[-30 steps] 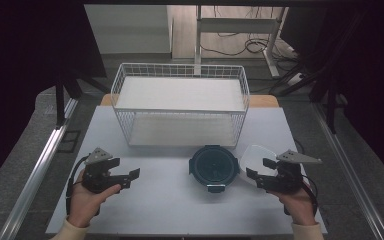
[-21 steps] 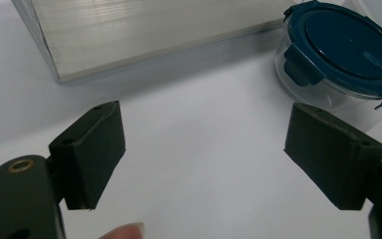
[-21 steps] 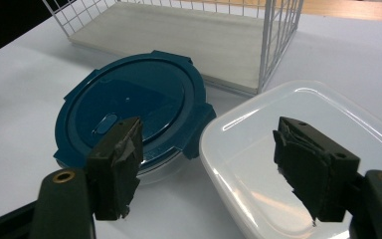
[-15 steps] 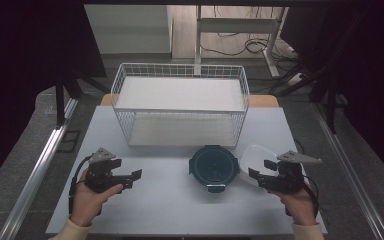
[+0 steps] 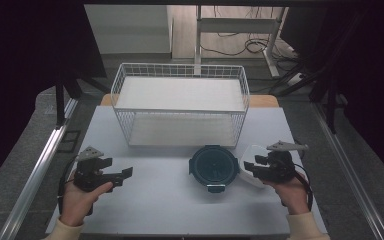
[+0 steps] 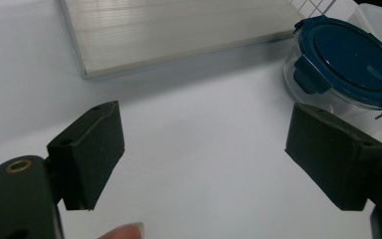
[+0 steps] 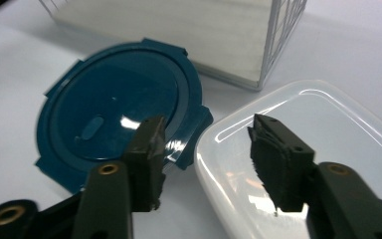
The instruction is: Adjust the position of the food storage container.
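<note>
A round clear container with a dark blue clip lid (image 5: 213, 166) (image 7: 114, 114) (image 6: 353, 55) stands on the white table in front of the wire basket. Touching its right side is a white translucent lidded box (image 5: 250, 151) (image 7: 328, 124). My right gripper (image 5: 250, 166) (image 7: 209, 144) hovers low over the box's near left corner. Its jaws have just been closing and now stand half open, straddling the box's rim with no pad pressing on it. My left gripper (image 5: 120, 170) (image 6: 204, 154) is wide open over bare table at the left, with nothing between its jaws.
A white wire basket (image 5: 180, 111) (image 7: 278, 30) with a pale board floor (image 6: 179, 35) stands at the back middle of the table (image 5: 170, 200). Metal rails run along both sides of the table, and a desk frame with cables stands behind it.
Both hands stay where they were. The right gripper's jaws look a little narrower than before.
</note>
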